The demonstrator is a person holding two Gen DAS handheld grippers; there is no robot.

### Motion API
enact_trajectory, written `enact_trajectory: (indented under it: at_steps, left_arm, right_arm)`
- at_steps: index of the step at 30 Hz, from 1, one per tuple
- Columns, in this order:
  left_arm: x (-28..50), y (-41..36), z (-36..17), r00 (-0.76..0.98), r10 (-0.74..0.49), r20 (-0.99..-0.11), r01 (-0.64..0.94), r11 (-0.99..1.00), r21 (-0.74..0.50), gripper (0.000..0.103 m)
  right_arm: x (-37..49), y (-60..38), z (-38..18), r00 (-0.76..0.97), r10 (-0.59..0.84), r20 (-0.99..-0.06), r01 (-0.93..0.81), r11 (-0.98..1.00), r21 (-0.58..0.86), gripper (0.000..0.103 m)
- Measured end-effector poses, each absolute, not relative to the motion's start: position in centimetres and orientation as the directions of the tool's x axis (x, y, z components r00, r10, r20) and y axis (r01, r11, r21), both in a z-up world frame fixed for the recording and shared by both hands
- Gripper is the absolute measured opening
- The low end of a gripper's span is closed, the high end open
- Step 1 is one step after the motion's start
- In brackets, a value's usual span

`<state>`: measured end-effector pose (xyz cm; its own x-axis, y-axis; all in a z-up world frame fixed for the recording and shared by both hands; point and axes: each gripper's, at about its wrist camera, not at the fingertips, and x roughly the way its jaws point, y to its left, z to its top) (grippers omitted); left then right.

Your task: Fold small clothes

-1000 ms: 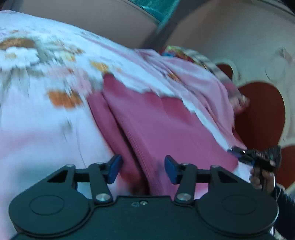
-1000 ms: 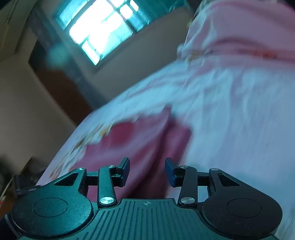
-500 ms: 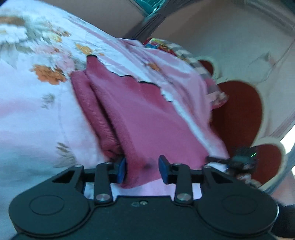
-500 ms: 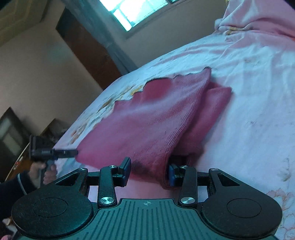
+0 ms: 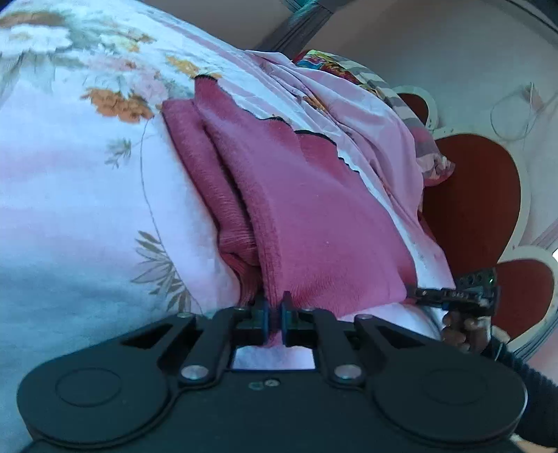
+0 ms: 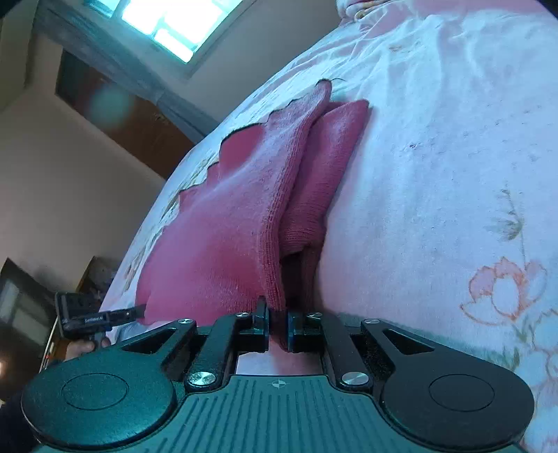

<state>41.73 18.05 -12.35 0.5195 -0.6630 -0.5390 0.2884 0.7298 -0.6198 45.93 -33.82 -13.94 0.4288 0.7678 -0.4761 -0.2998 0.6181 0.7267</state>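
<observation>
Both tools were clamped on the near edge of the same pink knit garment (image 5: pixel 314 223). Seen from its own camera, the left tool (image 5: pixel 273 315) had its blue-padded fingers (image 5: pixel 262 313) pressed nearly together, with a ridge of the garment's ribbed edge caught between them. The right tool (image 6: pixel 278 322) gripped likewise, its fingers (image 6: pixel 295 325) closed on a fold of the same knit at the corner nearest its camera.

That garment lay spread on a bed covered by a pale pink floral bedsheet (image 5: pixel 69 195), its far edge scalloped with dark trim. One thicker ribbed part (image 5: pixel 209 188) lay folded beside the flat main panel, running away from the tools.

Each camera also caught the other tool at the garment's opposite near corner: the right one (image 5: pixel 432 294) at the right of the left view, held by a hand (image 5: pixel 464 329), and the left one (image 6: pixel 137 311) at the lower left of the right view.

Beyond the garment lay crumpled pink bedding (image 5: pixel 348 108), and behind it a headboard (image 5: pixel 474 195) with red heart-shaped panels. A bright window (image 6: pixel 174 24) showed above in the right view.
</observation>
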Motion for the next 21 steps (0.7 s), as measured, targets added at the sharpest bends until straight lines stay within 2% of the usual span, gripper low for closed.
enact_trajectory:
  at_steps: [2,3,4,6,9,11,12,13,15,17,19,21]
  left_arm:
    - [40.9,18.7,-10.8,0.561,-0.617,-0.553,0.255,0.764,-0.593,0.033]
    - [40.3,18.6,-9.4,0.613,-0.551,-0.566,0.252,0.815,-0.522,0.055]
    - [39.6,17.8,-7.9,0.664,-0.503,-0.553,0.266,0.851,-0.453,0.066]
    - [39.5,15.1,-5.5,0.715,-0.491,-0.497,0.326,0.864,-0.384,0.074]
    - [41.1,8.6,-4.1,0.730,-0.458,-0.507,0.364,0.888,-0.280,0.074]
    - [41.7,6.0,-5.3,0.721,-0.434,-0.539,0.402,0.897,-0.185,0.075]
    - [42.4,5.1,-7.0,0.710,-0.378,-0.595,0.378,0.917,-0.131,0.076]
    - [43.1,5.2,-8.9,0.670,-0.340,-0.660,0.337,0.931,-0.137,0.076]
    - [42.2,5.7,-10.1,0.708,-0.354,-0.610,0.355,0.926,-0.125,0.075]
    - [41.7,5.9,-8.8,0.709,-0.353,-0.611,0.358,0.926,-0.119,0.074]
    - [41.4,6.4,-7.2,0.718,-0.421,-0.554,0.380,0.904,-0.195,0.074]
    - [41.5,6.1,-5.7,0.759,-0.414,-0.502,0.385,0.908,-0.167,0.077]
  right_arm:
    - [45.0,-34.6,-12.6,0.469,0.739,-0.484,-0.300,0.649,0.700,0.017]
    - [44.3,-34.8,-11.5,0.519,0.703,-0.486,-0.314,0.686,0.656,0.019]
    - [43.5,-34.8,-10.1,0.574,0.674,-0.466,-0.353,0.716,0.602,0.019]
    - [42.8,-33.2,-7.9,0.645,0.647,-0.406,-0.408,0.741,0.534,0.019]
    - [43.2,-27.9,-6.9,0.706,0.572,-0.417,-0.441,0.816,0.373,0.019]
    - [43.0,-25.0,-8.3,0.728,0.492,-0.477,-0.450,0.868,0.210,0.019]
    - [43.4,-24.3,-10.1,0.719,0.434,-0.543,-0.439,0.889,0.128,0.018]
    - [43.2,-25.1,-12.2,0.693,0.444,-0.567,-0.447,0.883,0.145,0.016]
    - [43.2,-26.8,-12.7,0.677,0.487,-0.552,-0.418,0.872,0.256,0.014]
    - [43.0,-26.2,-11.6,0.675,0.471,-0.568,-0.414,0.879,0.237,0.015]
    - [42.8,-26.6,-9.9,0.706,0.488,-0.513,-0.414,0.872,0.260,0.015]
    - [43.0,-26.6,-8.5,0.753,0.487,-0.442,-0.400,0.873,0.280,0.015]
